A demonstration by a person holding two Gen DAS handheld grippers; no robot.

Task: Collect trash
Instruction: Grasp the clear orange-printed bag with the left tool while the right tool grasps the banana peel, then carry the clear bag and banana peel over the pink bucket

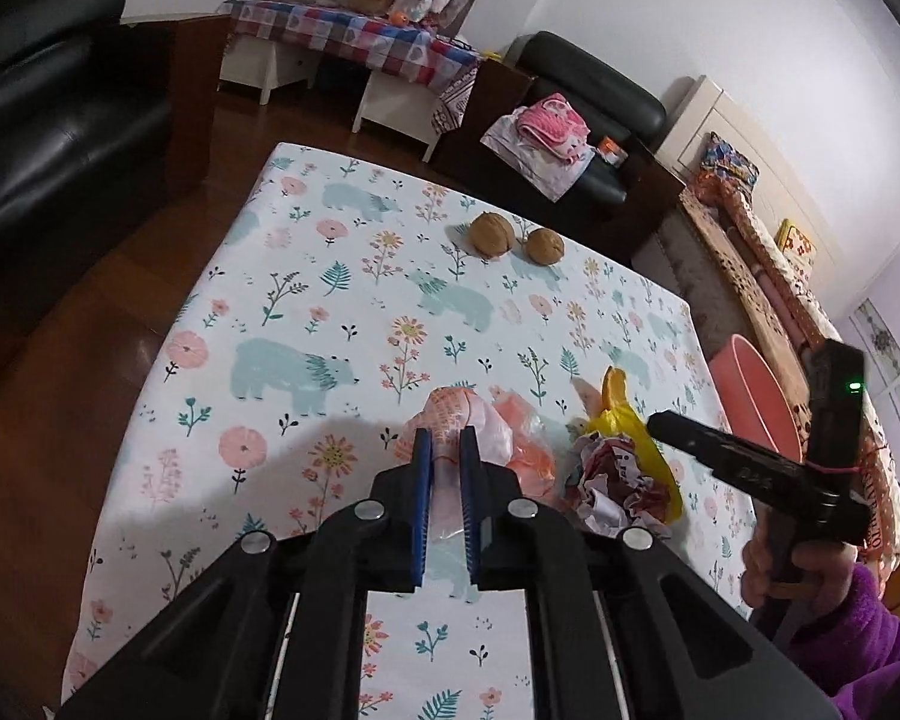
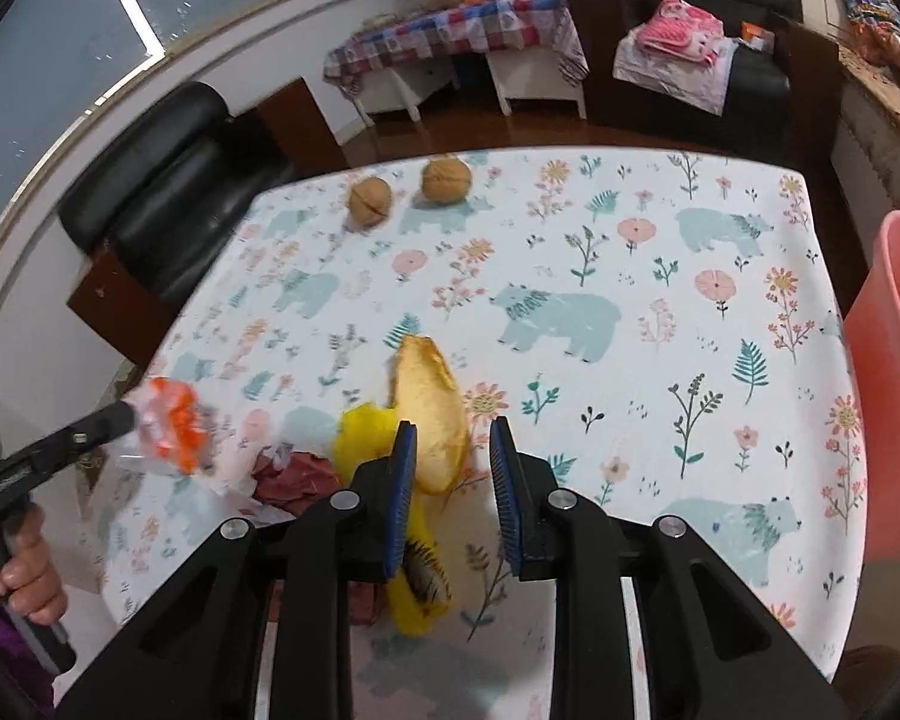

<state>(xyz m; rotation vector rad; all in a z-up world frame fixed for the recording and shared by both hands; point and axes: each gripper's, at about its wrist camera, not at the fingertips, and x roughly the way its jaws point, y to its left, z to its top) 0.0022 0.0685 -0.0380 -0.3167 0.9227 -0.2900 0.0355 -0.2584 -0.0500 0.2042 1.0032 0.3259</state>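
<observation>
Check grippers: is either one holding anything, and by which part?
The left gripper is shut on the orange-and-clear plastic wrapper, pinching its near crumpled edge. The right gripper is open above the fruit peel, holding nothing.

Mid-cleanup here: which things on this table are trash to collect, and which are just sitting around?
Trash job:
- orange-and-clear plastic wrapper, clamped in left gripper
- yellow wrapper
- fruit peel by the open right gripper
- crumpled paper
- pink bin

Lying about:
- two walnuts
</observation>
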